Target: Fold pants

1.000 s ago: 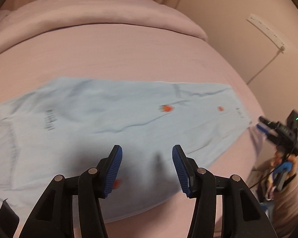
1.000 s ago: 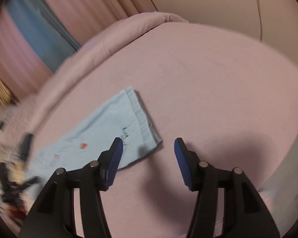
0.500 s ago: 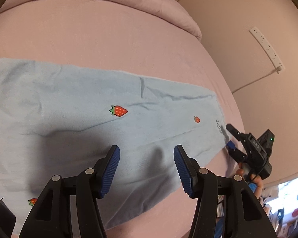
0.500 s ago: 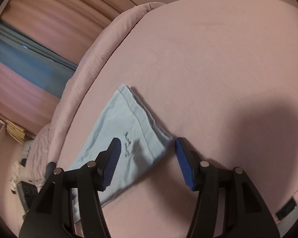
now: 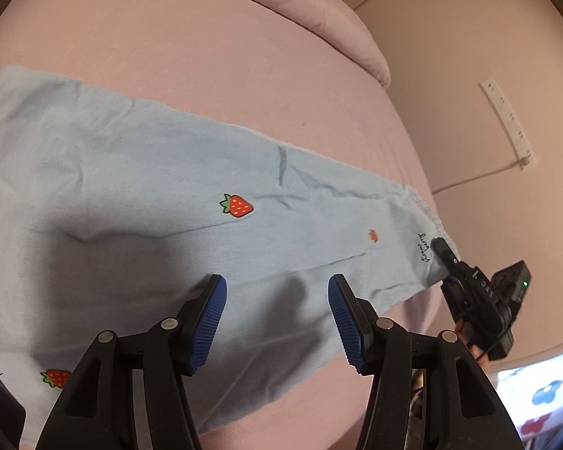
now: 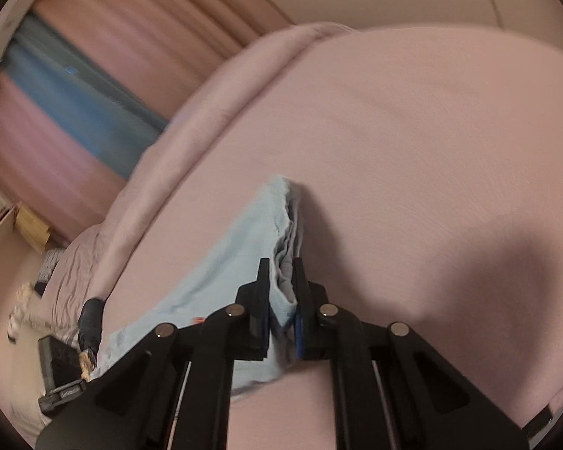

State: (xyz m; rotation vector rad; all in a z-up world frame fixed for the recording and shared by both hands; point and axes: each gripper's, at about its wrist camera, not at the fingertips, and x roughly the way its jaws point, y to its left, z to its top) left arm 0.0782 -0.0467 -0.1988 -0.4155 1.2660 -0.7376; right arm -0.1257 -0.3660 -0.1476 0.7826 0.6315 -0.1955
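Light blue pants [image 5: 139, 202] with red strawberry prints lie flat along a pink bed [image 5: 244, 75], folded lengthwise. My left gripper [image 5: 277, 315] is open and empty, hovering over the near edge of the leg. My right gripper [image 6: 281, 292] is shut on the hem end of the pants [image 6: 240, 262], and the cloth bunches up between its pads. In the left wrist view the right gripper [image 5: 446, 258] shows at the far right, at the hem with the black script.
A pink duvet roll [image 5: 319, 11] lies along the far side of the bed. A beige wall with a white power strip [image 5: 506, 120] is on the right. Curtains [image 6: 75, 86] hang behind the bed. The bed edge drops off near the hem.
My right gripper has moved onto the hem and closed on it, lifting the cloth edge. My left gripper has come lower and closer over the leg, staying open.
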